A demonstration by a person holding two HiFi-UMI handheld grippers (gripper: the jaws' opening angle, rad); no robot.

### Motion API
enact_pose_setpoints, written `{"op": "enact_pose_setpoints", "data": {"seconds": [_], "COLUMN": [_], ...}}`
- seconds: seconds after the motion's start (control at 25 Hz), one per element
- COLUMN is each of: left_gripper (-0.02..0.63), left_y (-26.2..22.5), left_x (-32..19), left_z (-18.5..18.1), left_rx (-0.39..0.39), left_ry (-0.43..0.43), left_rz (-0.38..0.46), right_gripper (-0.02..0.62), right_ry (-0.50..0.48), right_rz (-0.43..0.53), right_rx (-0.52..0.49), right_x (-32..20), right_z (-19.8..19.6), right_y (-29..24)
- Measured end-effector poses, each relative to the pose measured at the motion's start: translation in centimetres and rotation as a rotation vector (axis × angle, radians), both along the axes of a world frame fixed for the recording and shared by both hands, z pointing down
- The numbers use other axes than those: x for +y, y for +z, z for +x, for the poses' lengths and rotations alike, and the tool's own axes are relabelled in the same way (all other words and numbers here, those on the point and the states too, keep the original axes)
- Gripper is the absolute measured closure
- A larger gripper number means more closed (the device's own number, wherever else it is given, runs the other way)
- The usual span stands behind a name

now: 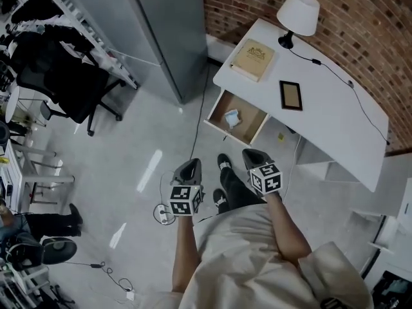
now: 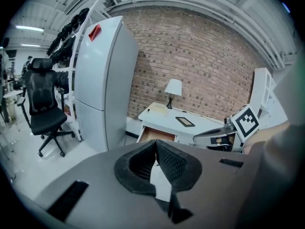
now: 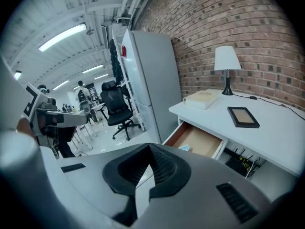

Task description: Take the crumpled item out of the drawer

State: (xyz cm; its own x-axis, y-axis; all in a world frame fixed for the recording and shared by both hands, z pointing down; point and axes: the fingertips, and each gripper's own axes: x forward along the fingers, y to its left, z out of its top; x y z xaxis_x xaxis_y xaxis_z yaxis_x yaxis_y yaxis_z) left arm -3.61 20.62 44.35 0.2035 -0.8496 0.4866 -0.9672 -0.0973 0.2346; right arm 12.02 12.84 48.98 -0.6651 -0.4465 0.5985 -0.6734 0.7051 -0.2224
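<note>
The white desk (image 1: 322, 118) stands against a brick wall, and its wooden drawer (image 1: 252, 116) is pulled open toward me. A pale blue-white crumpled item (image 1: 232, 118) lies inside it; the right gripper view catches the crumpled item (image 3: 185, 148) just over the drawer (image 3: 200, 141) front. My left gripper (image 1: 190, 165) and right gripper (image 1: 253, 154) hover above the floor, short of the drawer, both shut and empty. In their own views the left gripper (image 2: 155, 143) and right gripper (image 3: 149, 147) show pads touching at the tips.
On the desk sit a lamp (image 1: 299, 11), a tan book (image 1: 253, 60) and a picture frame (image 1: 290, 95). A tall grey fridge (image 1: 167, 31) stands left of the desk. A black office chair (image 1: 64, 89) and cables (image 1: 164, 214) occupy the floor.
</note>
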Motion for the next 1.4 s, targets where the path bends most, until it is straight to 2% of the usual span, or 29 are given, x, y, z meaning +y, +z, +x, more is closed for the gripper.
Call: {"op": "enact_pose_setpoints", "data": {"seconds": [0.2, 0.4, 0.52, 0.88, 1.16, 1.4], "left_gripper": [0.589, 0.589, 0.589, 0.589, 0.589, 0.589], "left_y": [1.9, 4.3, 6.2, 12.1, 16.2, 19.7], "left_x": [-2.9, -5.6, -7.7, -13.4, -17.4, -20.1], "left_z": [-0.6, -0.4, -0.7, 1.8, 1.7, 1.4], "left_rx": [0.024, -0.006, 0.005, 0.058, 0.093, 0.148], "left_ry": [0.003, 0.080, 0.095, 0.187, 0.165, 0.124], "left_rz": [-0.037, -0.108, -0.153, -0.206, -0.251, -0.281], "right_gripper": [0.571, 0.571, 0.571, 0.571, 0.571, 0.571], "right_ry": [-0.029, -0.033, -0.035, -0.053, -0.037, -0.069], "right_rz": [-0.011, -0.053, -0.071, -0.134, -0.186, -0.222], "right_rx": [0.038, 0.076, 0.106, 0.146, 0.189, 0.235], "right_x": [-3.5, -6.7, -9.1, -15.5, -19.2, -20.7], "right_z": [-1.2, -1.5, -1.5, -2.8, -3.1, -3.4], "right_y": [2.1, 5.3, 7.2, 14.4, 20.0, 24.2]}}
